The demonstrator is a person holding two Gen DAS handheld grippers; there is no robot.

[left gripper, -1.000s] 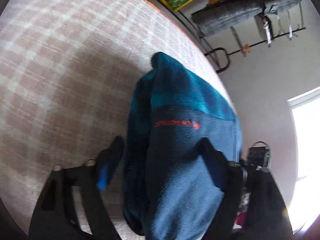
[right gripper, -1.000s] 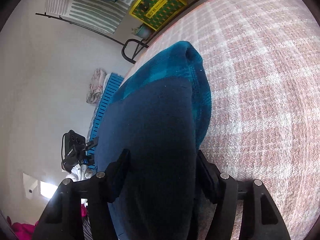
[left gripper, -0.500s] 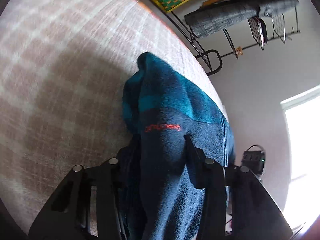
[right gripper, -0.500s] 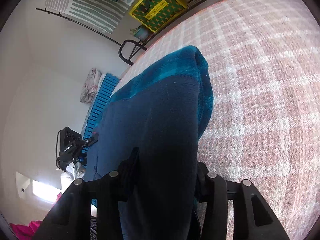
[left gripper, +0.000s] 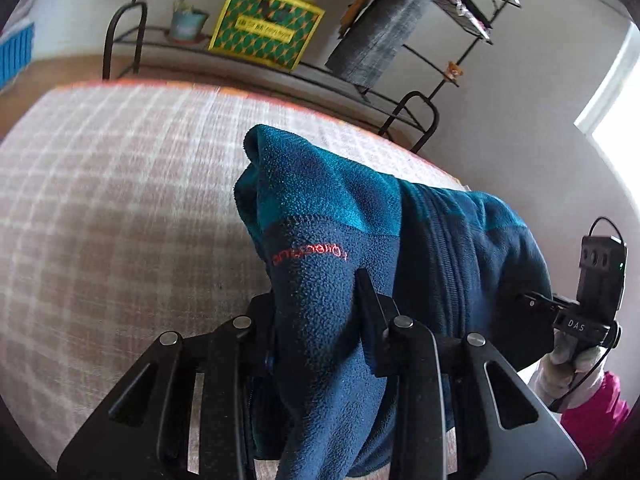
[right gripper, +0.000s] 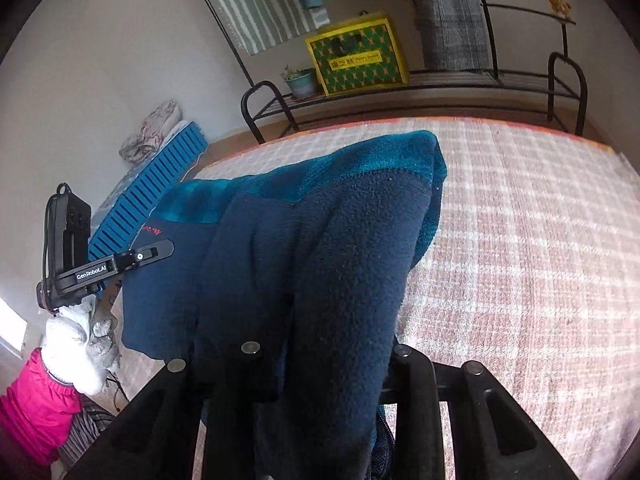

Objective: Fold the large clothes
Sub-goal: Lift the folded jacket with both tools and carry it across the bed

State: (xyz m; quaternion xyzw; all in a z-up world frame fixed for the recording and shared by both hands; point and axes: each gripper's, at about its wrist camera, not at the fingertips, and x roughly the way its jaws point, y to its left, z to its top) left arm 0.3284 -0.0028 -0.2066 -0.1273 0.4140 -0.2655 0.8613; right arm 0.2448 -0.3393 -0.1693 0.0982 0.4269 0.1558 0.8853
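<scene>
Fleece jacket (left gripper: 320,280) slung between clamped jaws, collar end away.

A navy fleece jacket (left gripper: 320,300) with teal shoulder panels and a small red chest logo hangs bunched and draped in thick folds above the plaid bed (left gripper: 120,220). Its teal collar end points far, its zipper running down the near middle.

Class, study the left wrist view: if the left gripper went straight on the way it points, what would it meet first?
The left gripper already pinches the blue fleece jacket, so that comes first; beyond it probably the checked blanket, though depth is unclear.
</scene>
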